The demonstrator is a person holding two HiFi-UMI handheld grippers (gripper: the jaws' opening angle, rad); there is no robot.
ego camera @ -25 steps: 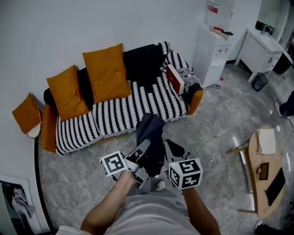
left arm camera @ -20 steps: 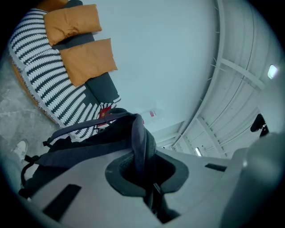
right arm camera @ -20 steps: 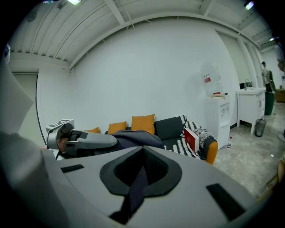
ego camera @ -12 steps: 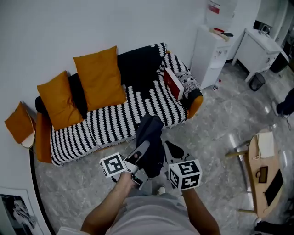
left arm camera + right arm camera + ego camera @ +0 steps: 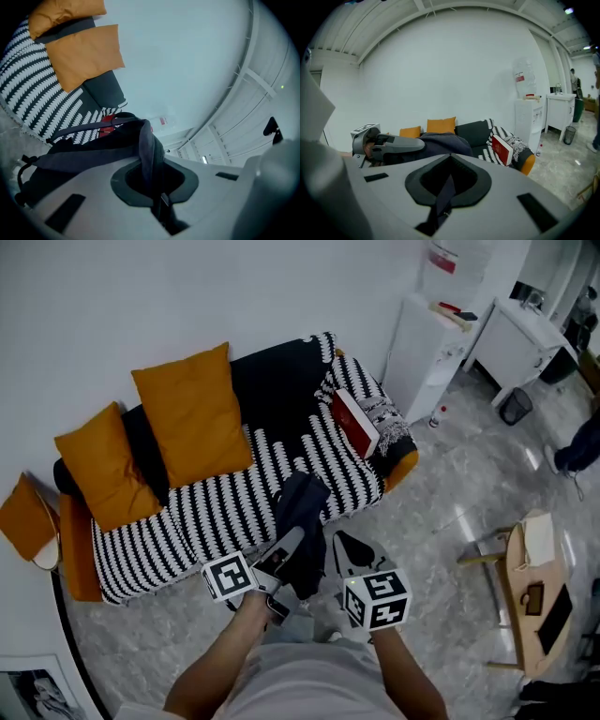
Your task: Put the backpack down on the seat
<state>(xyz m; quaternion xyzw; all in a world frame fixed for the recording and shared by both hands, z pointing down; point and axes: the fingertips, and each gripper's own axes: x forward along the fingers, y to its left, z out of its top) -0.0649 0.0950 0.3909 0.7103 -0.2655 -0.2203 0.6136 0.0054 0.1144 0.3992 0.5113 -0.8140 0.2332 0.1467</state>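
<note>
Dark backpack points lengthwise toward the striped sofa. The left gripper and right gripper clamp its straps; its near end is hidden.

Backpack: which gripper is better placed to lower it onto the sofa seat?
Left gripper, probably. The right gripper also clamps a backpack strap, but the bare striped seat lies leftward; a red book occupies the sofa's right end.

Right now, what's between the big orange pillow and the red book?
Only striped blanket and dark backrest lie between the orange pillow and red book, by the head view.
</note>
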